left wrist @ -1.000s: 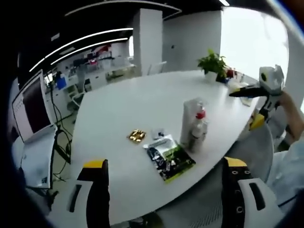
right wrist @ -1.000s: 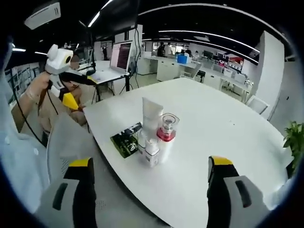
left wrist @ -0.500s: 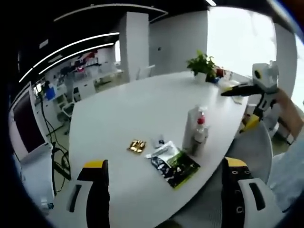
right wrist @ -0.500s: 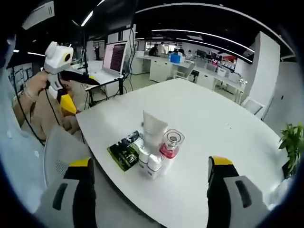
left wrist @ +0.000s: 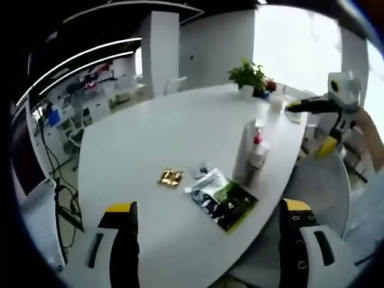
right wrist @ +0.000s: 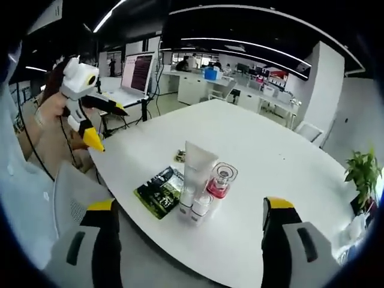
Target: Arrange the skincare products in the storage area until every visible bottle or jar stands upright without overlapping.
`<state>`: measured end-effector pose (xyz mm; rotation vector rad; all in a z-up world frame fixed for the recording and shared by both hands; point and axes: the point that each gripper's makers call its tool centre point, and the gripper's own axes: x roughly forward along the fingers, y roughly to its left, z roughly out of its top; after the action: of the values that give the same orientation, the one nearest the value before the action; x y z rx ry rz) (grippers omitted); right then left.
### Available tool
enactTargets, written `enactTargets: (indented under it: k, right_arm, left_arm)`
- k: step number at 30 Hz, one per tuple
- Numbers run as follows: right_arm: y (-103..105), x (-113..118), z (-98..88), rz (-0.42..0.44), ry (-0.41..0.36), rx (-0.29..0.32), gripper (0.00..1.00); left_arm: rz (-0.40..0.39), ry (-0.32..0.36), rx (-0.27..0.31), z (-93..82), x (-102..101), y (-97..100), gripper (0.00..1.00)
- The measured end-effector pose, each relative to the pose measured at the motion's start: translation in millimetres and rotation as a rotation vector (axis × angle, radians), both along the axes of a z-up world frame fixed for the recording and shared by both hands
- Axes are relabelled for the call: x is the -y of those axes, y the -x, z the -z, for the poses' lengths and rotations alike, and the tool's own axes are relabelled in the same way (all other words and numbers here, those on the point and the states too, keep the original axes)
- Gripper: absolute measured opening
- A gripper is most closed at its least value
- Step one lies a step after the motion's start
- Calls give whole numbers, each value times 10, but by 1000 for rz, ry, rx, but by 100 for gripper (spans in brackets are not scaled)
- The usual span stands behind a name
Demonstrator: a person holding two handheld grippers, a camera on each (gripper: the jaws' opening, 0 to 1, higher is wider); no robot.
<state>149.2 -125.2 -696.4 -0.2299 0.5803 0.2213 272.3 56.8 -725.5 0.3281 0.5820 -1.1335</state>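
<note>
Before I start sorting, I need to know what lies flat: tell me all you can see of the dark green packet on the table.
The dark green packet is a flat, glossy sachet, black and green with pale print too small to read. It lies flat on the white table near the edge closest to the person, beside the cluster of upright bottles. In the left gripper view the packet has a pale wrapper at its far corner, possibly overlapping. Neither tool touches it.
</note>
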Motion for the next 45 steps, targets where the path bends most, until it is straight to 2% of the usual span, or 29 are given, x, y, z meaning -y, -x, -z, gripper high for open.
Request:
enactTargets:
  k: [4, 11, 15, 20, 30, 39, 45]
  right_arm:
    - [5, 11, 43, 16, -8, -10, 100]
    - [-105, 22, 64, 25, -4, -16, 100]
    - [-104, 11, 85, 7, 1, -29, 100]
    - [-84, 58, 107, 17, -9, -39, 100]
    - [-2, 139, 164, 46, -35, -45, 100]
    - [-46, 257, 203, 64, -42, -57, 100]
    - [-58, 295, 216, 76, -52, -55, 100]
  left_arm:
    - [12, -16, 8, 1, -12, -42, 96]
    - [23, -38, 18, 32, -27, -133, 96]
    - [30, -34, 8, 64, 19, -153, 96]
    - [55, -74, -6, 122, 47, -194, 97]
    - [70, -124, 33, 260, 226, -606, 94]
    - [132, -198, -19, 568, 500, -877, 81]
    - [189, -221, -7, 705, 716, -1057, 73]
